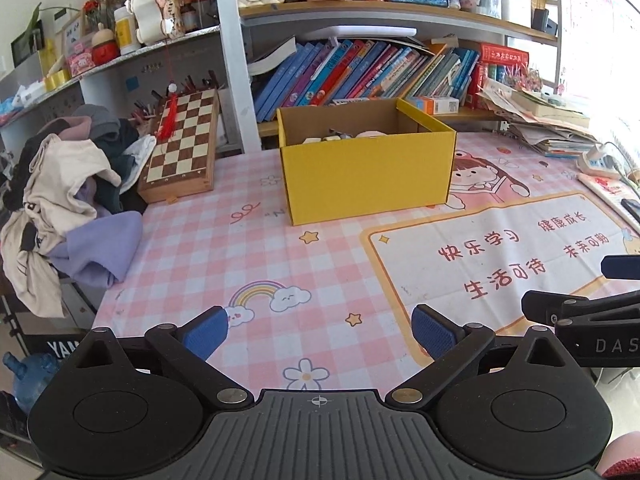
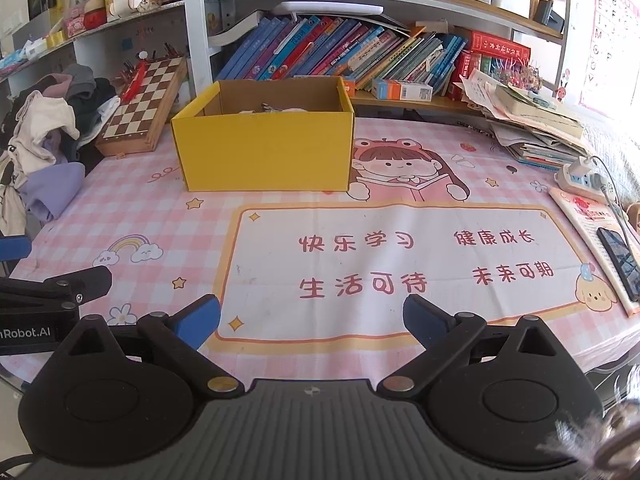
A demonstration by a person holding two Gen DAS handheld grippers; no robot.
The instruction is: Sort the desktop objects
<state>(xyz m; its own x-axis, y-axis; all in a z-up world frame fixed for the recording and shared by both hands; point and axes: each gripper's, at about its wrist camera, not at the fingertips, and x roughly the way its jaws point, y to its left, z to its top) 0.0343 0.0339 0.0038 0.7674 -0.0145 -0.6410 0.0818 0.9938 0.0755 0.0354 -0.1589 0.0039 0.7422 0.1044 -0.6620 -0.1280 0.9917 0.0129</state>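
- At twelve o'clock on pink checked desk mat (image 2: 280, 360): open yellow cardboard box (image 2: 264, 152) already holding small items; sorting seemingly near done.
- Left gripper (image 1: 320, 336) and right gripper (image 2: 312, 322): jaws apart, empty; next, probably seeking any stray object.

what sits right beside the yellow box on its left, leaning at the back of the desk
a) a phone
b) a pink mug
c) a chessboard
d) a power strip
c: the chessboard leans just left of the yellow box, next to the clothes pile; the phone and power strip lie far right.
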